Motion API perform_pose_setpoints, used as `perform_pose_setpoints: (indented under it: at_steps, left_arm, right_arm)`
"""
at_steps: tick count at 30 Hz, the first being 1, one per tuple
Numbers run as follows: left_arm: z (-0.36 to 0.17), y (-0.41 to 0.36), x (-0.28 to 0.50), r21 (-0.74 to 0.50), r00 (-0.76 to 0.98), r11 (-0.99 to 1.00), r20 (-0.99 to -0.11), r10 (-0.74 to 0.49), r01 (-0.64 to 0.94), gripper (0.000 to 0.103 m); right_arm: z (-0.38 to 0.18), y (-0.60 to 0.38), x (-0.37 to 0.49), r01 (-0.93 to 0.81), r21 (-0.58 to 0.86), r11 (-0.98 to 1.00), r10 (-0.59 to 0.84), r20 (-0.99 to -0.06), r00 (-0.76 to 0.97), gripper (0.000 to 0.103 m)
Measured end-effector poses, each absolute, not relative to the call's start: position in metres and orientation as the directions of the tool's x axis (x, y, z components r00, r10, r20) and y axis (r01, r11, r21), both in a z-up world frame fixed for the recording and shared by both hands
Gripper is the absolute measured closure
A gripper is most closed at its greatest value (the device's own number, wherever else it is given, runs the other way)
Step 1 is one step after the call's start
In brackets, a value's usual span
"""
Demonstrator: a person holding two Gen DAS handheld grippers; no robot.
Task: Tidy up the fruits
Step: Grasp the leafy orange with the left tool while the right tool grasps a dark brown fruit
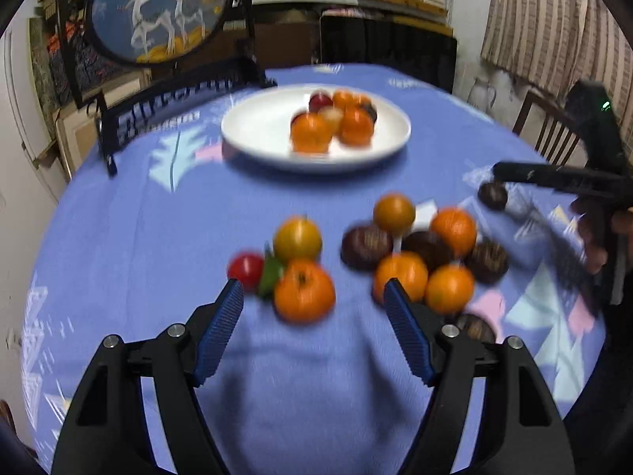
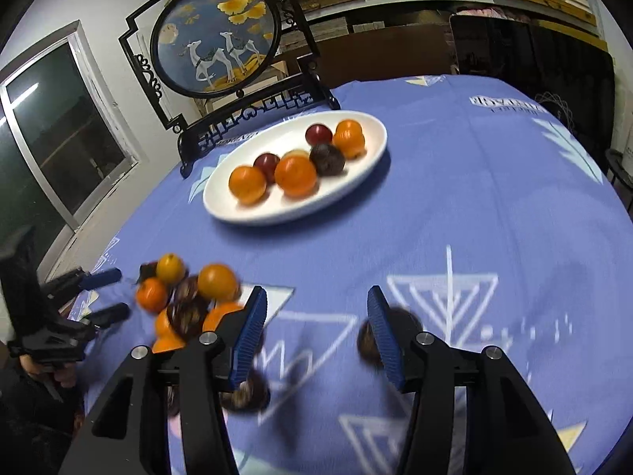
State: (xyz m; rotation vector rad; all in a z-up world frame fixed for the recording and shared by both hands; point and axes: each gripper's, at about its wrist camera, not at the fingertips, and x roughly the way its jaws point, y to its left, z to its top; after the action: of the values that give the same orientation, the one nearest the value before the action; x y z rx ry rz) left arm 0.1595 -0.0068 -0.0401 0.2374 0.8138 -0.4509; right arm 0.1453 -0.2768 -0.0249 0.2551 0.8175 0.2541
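A white plate (image 1: 253, 134) holds several oranges and dark fruits; it also shows in the right wrist view (image 2: 368, 146). My left gripper (image 1: 312, 297) is open and empty, with an orange (image 1: 304, 297) just ahead between its fingers. A yellow-orange fruit (image 1: 297, 238) and a small red fruit (image 1: 246, 270) lie beside that orange. A cluster of oranges and dark fruits (image 1: 427, 249) lies to the right. My right gripper (image 2: 314, 308) is open and empty. A dark fruit (image 2: 403, 324) sits by its right finger and another (image 2: 247, 394) under its left finger.
A framed round deer painting on a black stand (image 2: 215, 39) stands at the table's back left. The blue patterned tablecloth (image 2: 474, 198) covers the round table. Chairs (image 1: 554, 134) stand at the right edge. The right gripper shows in the left wrist view (image 1: 554, 176).
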Motion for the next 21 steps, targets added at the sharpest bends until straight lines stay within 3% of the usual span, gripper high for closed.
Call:
perform_pose_setpoints:
  at_steps: [1,4,11,13,14,15,21]
  left_arm:
    - [-0.046,-0.007,0.159,0.039,0.598,0.885,-0.751,-0.280,0.464,0.033]
    - [-0.061,-0.011,0.170,0.008,0.552,0.897,-0.791,-0.265,0.443,0.056]
    - [-0.067,-0.018,0.198,-0.008,0.545,0.920,-0.803,-0.240,0.392,0.055]
    - [-0.067,-0.018,0.200,-0.030,0.540,0.919,-0.802,-0.257,0.394,0.055]
    - [-0.067,-0.018,0.200,-0.037,0.535,0.916,-0.802,-0.266,0.400,0.063]
    - [-0.066,-0.018,0.200,-0.042,0.538,0.914,-0.797,-0.274,0.403,0.065]
    - [-0.049,-0.011,0.183,-0.083,0.600,0.898,-0.717,-0.354,0.431,0.065]
  right_arm:
    - [-0.025,-0.277,0.141,-0.123,0.321,0.939,0.319,-0.683,0.657,0.050]
    - [-0.025,-0.274,0.136,-0.117,0.313,0.943,0.309,-0.685,0.659,0.050]
    - [-0.026,-0.284,0.125,-0.103,0.303,0.947,0.292,-0.689,0.663,0.050]
    - [-0.028,-0.278,0.122,-0.136,0.289,0.948,0.306,-0.703,0.642,0.050]
    - [-0.028,-0.274,0.121,-0.151,0.283,0.947,0.312,-0.707,0.635,0.050]
    - [-0.029,-0.267,0.119,-0.184,0.272,0.945,0.326,-0.714,0.619,0.050]
    - [-0.031,-0.220,0.108,-0.350,0.179,0.920,0.358,-0.749,0.557,0.050]
